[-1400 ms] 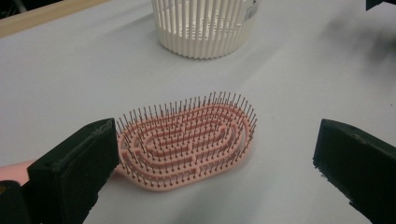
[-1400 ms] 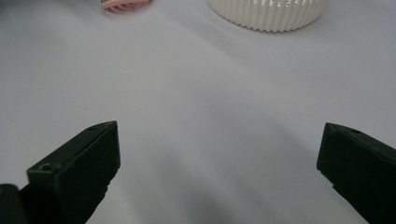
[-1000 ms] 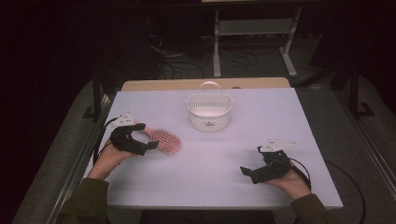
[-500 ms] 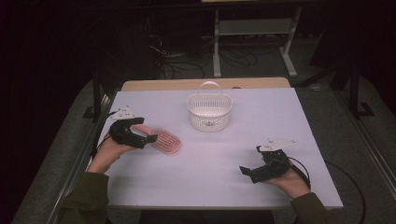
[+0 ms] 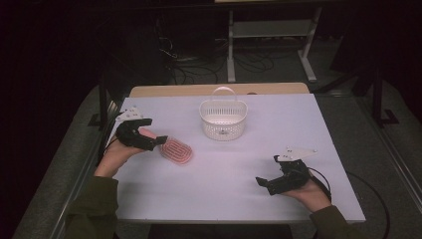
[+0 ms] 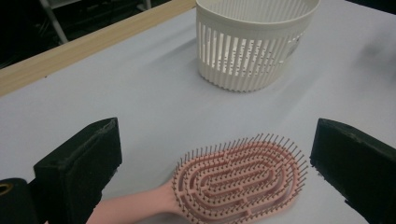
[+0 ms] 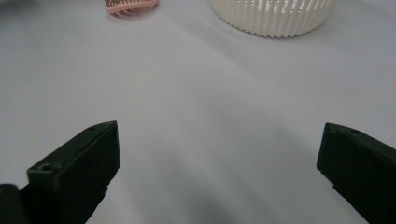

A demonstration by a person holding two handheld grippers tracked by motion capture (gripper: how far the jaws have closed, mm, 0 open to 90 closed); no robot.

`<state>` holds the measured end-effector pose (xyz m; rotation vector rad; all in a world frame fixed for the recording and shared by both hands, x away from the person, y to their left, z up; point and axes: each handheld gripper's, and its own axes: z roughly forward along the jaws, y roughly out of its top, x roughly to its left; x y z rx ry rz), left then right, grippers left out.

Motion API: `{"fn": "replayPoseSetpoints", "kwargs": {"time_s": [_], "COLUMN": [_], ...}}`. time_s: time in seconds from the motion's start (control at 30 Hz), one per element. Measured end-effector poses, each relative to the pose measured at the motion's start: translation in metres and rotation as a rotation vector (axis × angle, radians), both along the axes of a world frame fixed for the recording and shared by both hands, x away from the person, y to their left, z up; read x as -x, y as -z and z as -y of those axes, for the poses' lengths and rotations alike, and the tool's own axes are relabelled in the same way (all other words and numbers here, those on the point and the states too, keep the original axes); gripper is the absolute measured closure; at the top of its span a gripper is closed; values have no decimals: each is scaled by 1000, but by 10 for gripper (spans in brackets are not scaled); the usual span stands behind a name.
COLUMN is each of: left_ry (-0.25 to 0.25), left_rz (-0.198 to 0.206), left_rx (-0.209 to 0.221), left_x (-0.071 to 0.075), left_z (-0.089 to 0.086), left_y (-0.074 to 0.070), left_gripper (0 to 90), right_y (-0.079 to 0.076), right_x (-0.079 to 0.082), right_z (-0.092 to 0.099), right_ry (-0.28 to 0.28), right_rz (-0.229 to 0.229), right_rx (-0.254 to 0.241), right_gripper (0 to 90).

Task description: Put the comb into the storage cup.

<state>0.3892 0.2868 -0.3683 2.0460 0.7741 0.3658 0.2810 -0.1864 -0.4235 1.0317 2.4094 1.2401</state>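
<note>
While a pink hairbrush point(image 6: 238, 183) lies flat on the pale counter point(image 5: 234, 169) with its bristles facing up, I hold my left gripper point(image 5: 149, 142) just over its handle end, the jaws spread wide and gripping nothing. Seen along those jaws in the left gripper view, the oval bristled head sits between the two black pads, nearer the one at the right of that view, and the smooth pink handle runs toward the bottom edge close by the other pad; I cannot tell whether either pad touches it. From the high view the hairbrush rests at the left-centre of the counter, its head angled toward the middle and its handle tucked under my left gripper. Beyond the hairbrush, toward the far edge, stands a white slatted basket point(image 5: 223, 119) with a thin loop handle upright over it; it stands apart from the hairbrush. My right gripper point(image 5: 268, 183) is low over the near right part of the counter, well apart from both hairbrush and basket, its jaws also wide apart with bare counter between them. In the right gripper view the hairbrush's head peeks in at the top left and the basket's lower wall at the top right. My sleeves are dark olive.
</note>
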Motion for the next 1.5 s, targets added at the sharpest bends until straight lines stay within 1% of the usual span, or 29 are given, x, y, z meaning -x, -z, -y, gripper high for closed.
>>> {"fn": "replayPoseSetpoints", "kwargs": {"time_s": [0.1,0.27,0.43,0.5,0.63,0.67,0.7,0.73,0.87,0.9,0.93,1.07,1.13,1.2,1.3,1.33,1.4,1.43,1.47,1.5], "left_ry": [-5,-12,-20,-24,-39,-43,-49,-55,-73,-81,-81,-112,-120,-125,-130,-139,-148,-154,-167,-181], "left_rz": [3,9,8,10,3,5,6,4,0,-3,-3,-9,-14,-18,-21,-18,-15,-13,-13,-15], "left_rx": [-12,-25,-23,-32,-35,-42,-51,-58,-78,-89,-89,-115,-112,-124,-129,-135,-148,-148,-154,-164], "left_x": [-3,-8,-14,-17,-22,-24,-25,-26,-31,-33,-33,-38,-39,-41,-42,-43,-45,-45,-46,-48], "left_z": [-1,-3,-6,-7,-9,-10,-10,-10,-13,-14,-14,-17,-19,-20,-22,-23,-24,-25,-26,-28], "left_y": [-1,-2,-3,-3,-1,0,1,2,7,9,9,13,15,17,18,18,19,19,19,20], "left_gripper": [20,55,88,126,197,197,222,275,333,374,391,484,525,563,634,660,677,708,775,802], "right_y": [0,0,0,1,0,0,0,0,0,0,0,1,1,1,1,1,1,1,1,1], "right_x": [0,0,0,0,0,0,0,0,1,1,1,1,1,1,1,1,1,1,1,1], "right_z": [0,0,0,0,0,0,0,0,0,1,1,1,1,1,2,2,2,2,1,2], "right_ry": [0,-1,0,-1,-1,-1,0,2,2,1,2,5,4,4,5,5,4,2,2,2], "right_rz": [0,2,-3,-4,-3,-3,-3,-4,-6,-7,-6,-6,-8,-8,-8,-9,-8,-8,-9,-9], "right_rx": [-1,2,1,2,0,0,-1,-3,-5,-5,-6,-6,-5,-6,-7,-7,-7,-7,-6,-6], "right_gripper": [0,0,0,0,0,0,0,0,0,0,0,0,0,0,0,0,0,0,0,0]}}
